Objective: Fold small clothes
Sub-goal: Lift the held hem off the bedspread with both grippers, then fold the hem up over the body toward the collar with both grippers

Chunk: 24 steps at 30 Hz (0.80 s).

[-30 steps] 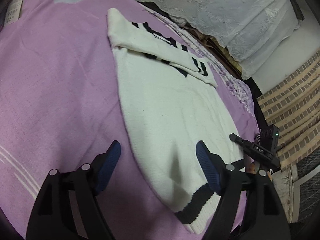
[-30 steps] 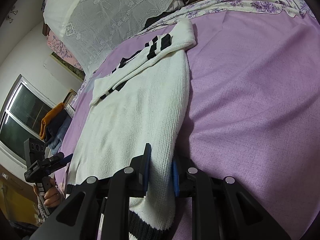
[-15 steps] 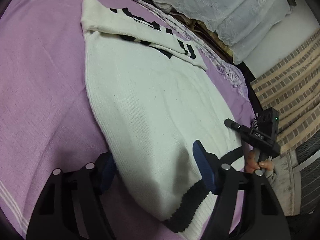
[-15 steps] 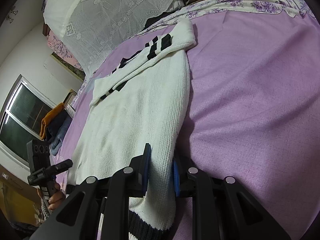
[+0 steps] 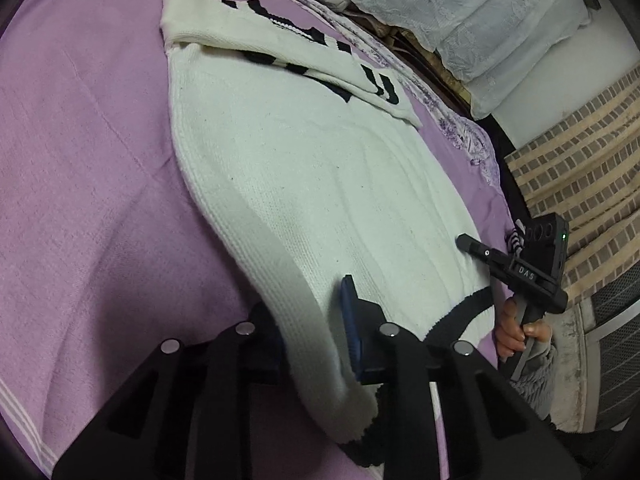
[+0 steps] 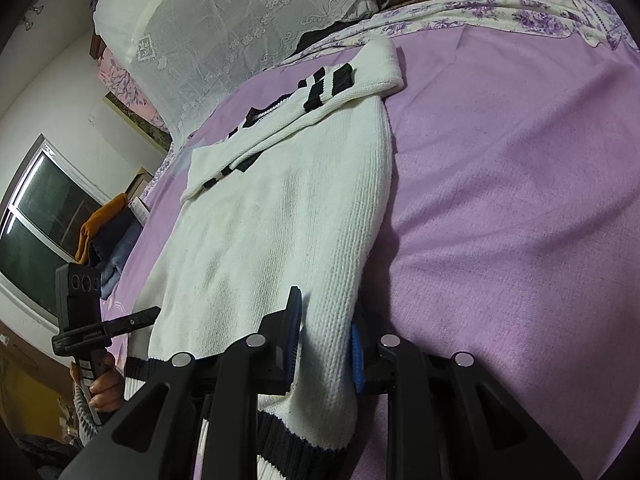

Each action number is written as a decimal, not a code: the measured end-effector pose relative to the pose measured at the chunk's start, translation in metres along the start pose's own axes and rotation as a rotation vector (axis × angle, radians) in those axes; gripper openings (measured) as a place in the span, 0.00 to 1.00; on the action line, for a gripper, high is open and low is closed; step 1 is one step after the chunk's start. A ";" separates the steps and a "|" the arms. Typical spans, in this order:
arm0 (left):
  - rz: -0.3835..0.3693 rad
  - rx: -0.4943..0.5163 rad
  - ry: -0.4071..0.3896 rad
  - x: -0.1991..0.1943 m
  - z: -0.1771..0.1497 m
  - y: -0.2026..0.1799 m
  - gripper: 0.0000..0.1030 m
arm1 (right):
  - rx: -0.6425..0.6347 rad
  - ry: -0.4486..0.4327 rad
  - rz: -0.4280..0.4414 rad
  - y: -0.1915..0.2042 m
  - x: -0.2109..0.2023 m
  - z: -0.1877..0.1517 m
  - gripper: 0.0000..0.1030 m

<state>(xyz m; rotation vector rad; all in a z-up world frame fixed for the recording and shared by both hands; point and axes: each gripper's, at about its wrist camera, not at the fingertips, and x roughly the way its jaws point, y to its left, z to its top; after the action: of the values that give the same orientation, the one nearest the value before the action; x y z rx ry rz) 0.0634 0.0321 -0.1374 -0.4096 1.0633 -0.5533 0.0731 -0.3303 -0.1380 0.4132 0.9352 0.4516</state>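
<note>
White knitted sweater (image 5: 320, 184), one, is gripped by two grippers.
Left gripper (image 5: 316, 336) jaws, just closing, and right gripper (image 6: 326, 344) jaws are each clenched on one hem corner.

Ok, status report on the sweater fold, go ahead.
Left tool just closed, pinching the white sweater at its near edge. Right tool clamped on the opposite edge. Sleeves folded across the top. Nothing in the way.

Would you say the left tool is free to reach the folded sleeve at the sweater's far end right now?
Probably not: the left tool is clamped on the sweater hem edge, and the sleeve lies across the far end, beyond the whole body.
</note>
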 end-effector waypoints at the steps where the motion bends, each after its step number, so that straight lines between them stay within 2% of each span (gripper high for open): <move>1: 0.004 0.002 -0.004 0.001 0.000 -0.001 0.20 | -0.004 -0.006 -0.006 0.001 0.000 0.000 0.16; 5: 0.046 0.043 -0.036 -0.005 -0.002 -0.009 0.11 | -0.033 -0.052 -0.021 0.007 -0.009 0.000 0.13; 8: 0.038 0.054 -0.066 -0.017 0.000 -0.011 0.10 | -0.019 -0.088 0.002 0.009 -0.020 0.001 0.12; 17: 0.050 0.089 -0.124 -0.039 0.011 -0.021 0.10 | 0.034 -0.078 0.083 0.011 -0.023 0.011 0.12; 24: 0.079 0.115 -0.164 -0.049 0.025 -0.026 0.10 | 0.033 -0.099 0.128 0.020 -0.027 0.035 0.12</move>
<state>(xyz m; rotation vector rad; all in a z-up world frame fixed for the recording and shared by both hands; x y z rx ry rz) 0.0619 0.0425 -0.0776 -0.3052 0.8816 -0.4992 0.0852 -0.3334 -0.0912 0.5232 0.8242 0.5276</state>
